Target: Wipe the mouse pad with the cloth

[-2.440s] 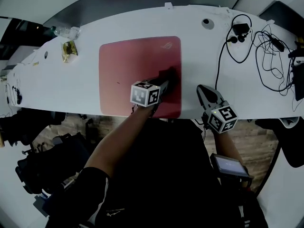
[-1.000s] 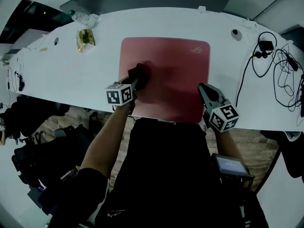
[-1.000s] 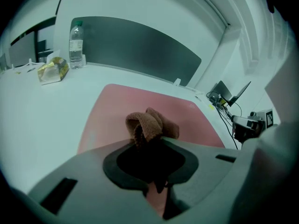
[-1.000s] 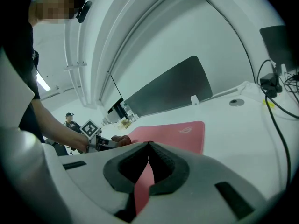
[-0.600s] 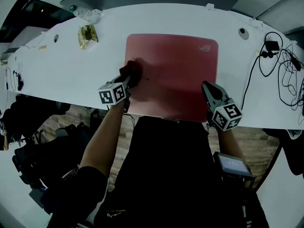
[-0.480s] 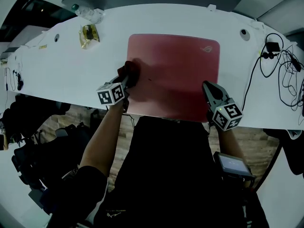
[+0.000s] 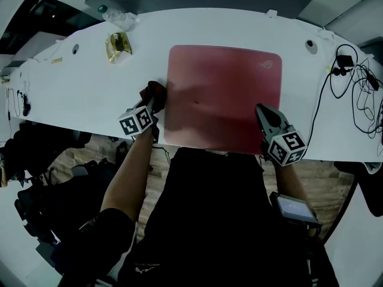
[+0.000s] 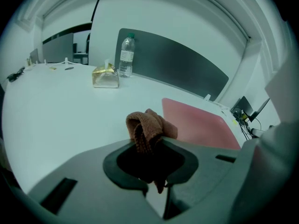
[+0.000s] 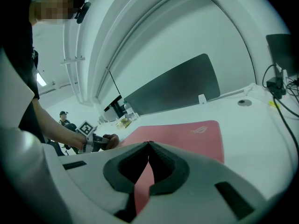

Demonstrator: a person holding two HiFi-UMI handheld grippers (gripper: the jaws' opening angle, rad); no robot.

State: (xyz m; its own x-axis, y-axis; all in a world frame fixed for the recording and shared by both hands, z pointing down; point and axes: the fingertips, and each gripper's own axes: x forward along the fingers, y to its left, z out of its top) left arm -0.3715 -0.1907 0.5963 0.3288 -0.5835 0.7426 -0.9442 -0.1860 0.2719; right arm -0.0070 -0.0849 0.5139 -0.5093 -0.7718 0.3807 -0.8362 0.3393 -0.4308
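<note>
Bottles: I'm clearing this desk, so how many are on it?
1: the bottle stands upright at the desk's far edge, just behind the packet, left of the pad. No others show.

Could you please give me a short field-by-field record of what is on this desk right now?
surface: white table
mouse pad: red, lying flat mid-table
cloth: brown, bunched, just left of the pad's left edge
left gripper: shut on the cloth
right gripper: shut, empty, at the pad's near right corner
back left: bottle, gold packet
</note>
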